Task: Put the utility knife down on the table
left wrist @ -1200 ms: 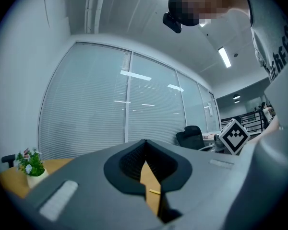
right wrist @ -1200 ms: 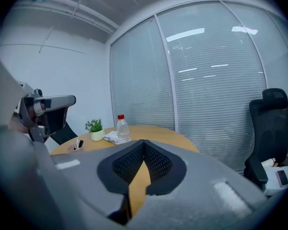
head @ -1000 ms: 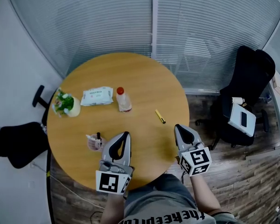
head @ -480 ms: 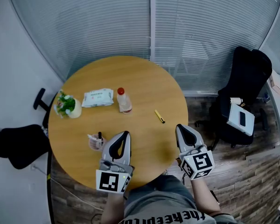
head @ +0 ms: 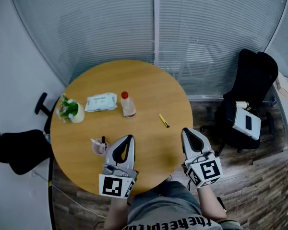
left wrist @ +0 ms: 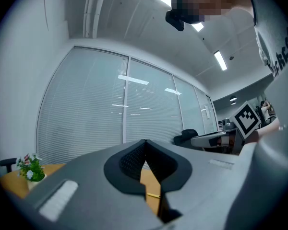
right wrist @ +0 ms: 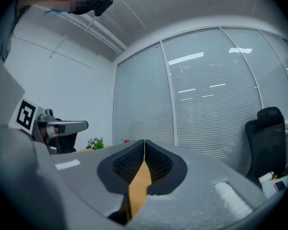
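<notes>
Over the table's [head: 149, 80] near edge, the left claw [head: 128, 139] and right claw [head: 185, 131] are each pressed together, gripping nothing. Beyond them the yellow utility knife [head: 164, 120] lies flat on the table, nearer the right claw and touching neither. Farther off stands a red-capped bottle [head: 127, 104].

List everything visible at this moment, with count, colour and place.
table: one, round, light wood, centre
utility knife: one, yellow, lying on the table's right half
bottle: one, clear, red cap, mid-table
wipes pack: one, white-green, left of the bottle
potted plant: one, green, table's left edge
cup: one, pinkish, near the left gripper
right chair: one, black
left chair: one, black
left gripper: grey, shut, empty
right gripper: grey, shut, empty
</notes>
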### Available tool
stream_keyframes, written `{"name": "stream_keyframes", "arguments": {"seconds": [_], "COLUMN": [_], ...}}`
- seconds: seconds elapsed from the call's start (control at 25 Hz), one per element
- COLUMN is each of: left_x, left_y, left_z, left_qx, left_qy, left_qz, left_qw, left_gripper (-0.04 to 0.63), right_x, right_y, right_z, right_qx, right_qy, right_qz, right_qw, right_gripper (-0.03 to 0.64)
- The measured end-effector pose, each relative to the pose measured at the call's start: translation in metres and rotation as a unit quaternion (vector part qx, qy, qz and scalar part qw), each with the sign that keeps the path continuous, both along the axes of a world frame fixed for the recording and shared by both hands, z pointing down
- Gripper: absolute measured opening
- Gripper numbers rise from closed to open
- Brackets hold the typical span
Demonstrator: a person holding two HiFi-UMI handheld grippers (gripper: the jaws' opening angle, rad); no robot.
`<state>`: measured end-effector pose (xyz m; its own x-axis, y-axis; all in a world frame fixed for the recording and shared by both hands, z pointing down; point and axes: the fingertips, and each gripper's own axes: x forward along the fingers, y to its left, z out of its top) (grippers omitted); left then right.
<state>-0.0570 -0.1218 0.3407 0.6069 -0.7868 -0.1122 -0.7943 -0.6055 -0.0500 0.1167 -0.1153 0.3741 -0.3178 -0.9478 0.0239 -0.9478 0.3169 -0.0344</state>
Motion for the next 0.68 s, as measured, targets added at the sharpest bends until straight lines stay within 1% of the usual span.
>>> {"name": "stream_keyframes", "arguments": {"seconds": [0.68], "left_x": [0.0022], "left_y": [-0.0079], "left_z": [0.0009], "left_qx": [-0.004], "left_qy": [0.012], "left_qz": [0.014], "left_qw": [0.9998], "left_gripper": [0.012], "right_x": [0.0016], "right_y": [-0.0005], "right_z": [-0.0042], "right_qx": [0.006], "right_qy": [0.000], "right_qz": [0.014], "right_qw": [1.000], "right_gripper": [0.002]}}
